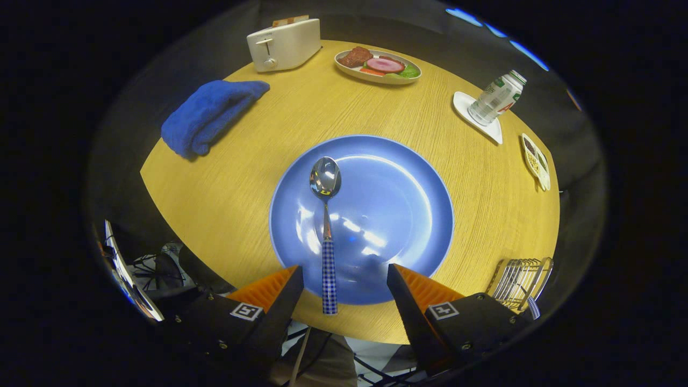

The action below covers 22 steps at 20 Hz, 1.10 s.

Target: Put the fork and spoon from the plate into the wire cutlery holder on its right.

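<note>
A blue plate (398, 215) lies on the round wooden table just ahead of my fingers. A metal spoon (325, 215) with a checked blue-and-white handle rests on the plate's left half, bowl pointing away, handle end overhanging the near rim. My gripper (344, 279) is open above the plate's near edge; the spoon handle lies between the fingers, closer to the left one, with neither finger touching it. The wire cutlery holder (520, 279) stands to the right of the plate beside my right finger, and a checked handle tip (532, 307) pokes out at its near side.
Beyond the plate stand a white toaster (284, 44), a folded blue towel (209, 115) and a dish of food (378, 66). On the far right are a tilted bottle (495, 98) on a white saucer and a small divided dish (536, 161). The table edge (177, 215) curves close on the left.
</note>
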### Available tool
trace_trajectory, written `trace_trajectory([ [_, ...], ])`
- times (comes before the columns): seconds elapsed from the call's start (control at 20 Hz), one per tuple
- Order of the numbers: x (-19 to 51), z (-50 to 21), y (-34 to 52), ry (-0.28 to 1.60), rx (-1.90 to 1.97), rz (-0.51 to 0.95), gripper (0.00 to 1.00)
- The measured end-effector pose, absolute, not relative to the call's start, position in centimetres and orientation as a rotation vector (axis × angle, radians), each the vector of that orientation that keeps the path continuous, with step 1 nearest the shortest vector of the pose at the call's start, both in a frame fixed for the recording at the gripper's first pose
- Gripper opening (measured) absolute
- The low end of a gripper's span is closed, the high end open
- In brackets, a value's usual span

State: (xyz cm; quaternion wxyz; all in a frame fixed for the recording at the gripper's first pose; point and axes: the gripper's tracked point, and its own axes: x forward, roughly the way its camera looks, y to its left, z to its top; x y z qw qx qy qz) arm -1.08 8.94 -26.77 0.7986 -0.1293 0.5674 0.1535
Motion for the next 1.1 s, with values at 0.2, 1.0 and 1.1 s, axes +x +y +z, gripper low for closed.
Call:
trace_trajectory([
  [0.2, -0.8, -27.8, 8.8, 1.254, -0.27, 0.331, 0.8],
  [1.0, 0.7, -30.4, 8.2, 1.378, -0.367, 0.434, 0.01],
  [1.1, 0.7, -29.1, 8.0, 1.357, -0.382, 0.432, 0.01],
])
